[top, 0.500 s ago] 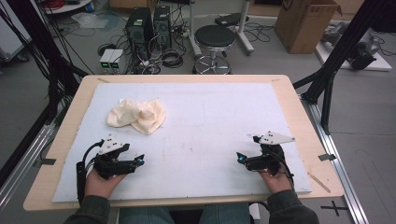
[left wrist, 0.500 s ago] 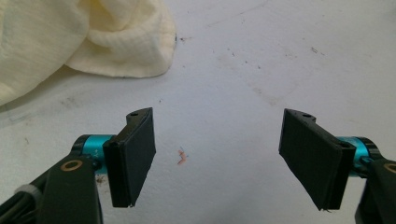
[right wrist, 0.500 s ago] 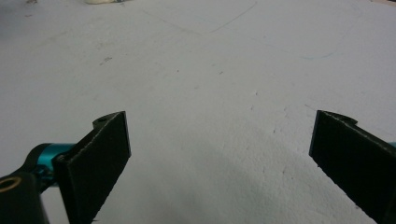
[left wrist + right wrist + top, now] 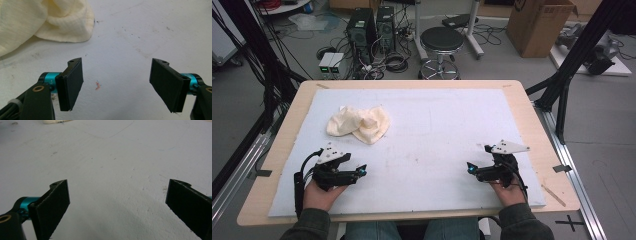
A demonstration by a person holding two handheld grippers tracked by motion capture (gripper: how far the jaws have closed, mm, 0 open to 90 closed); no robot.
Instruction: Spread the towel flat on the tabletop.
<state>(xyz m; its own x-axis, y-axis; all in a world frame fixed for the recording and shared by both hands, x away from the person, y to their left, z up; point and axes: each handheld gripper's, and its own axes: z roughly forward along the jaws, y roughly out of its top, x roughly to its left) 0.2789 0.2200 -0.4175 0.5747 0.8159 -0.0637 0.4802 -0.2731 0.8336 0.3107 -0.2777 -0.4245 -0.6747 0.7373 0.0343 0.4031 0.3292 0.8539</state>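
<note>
A crumpled cream cloth [image 4: 358, 123] lies on the white mat [image 4: 437, 125] at the left, toward the back. My left gripper [image 4: 362, 171] rests near the front left of the mat, a hand's length in front of the cloth, open and holding nothing. In the left gripper view the cloth [image 4: 40, 20] fills the upper left, beyond the left gripper [image 4: 117, 85] and its spread jaws. My right gripper [image 4: 469, 167] rests at the front right, open and holding nothing. In the right gripper view the right gripper [image 4: 117, 207] looks over bare mat, with a sliver of cloth [image 4: 53, 121] at the top edge.
The mat covers a wooden table [image 4: 532, 115] whose bare rim shows all round. A small red fleck [image 4: 98, 85] lies on the mat between my left jaws. Beyond the table stand a stool [image 4: 442, 40], computer towers [image 4: 372, 25] and a cardboard box [image 4: 539, 22].
</note>
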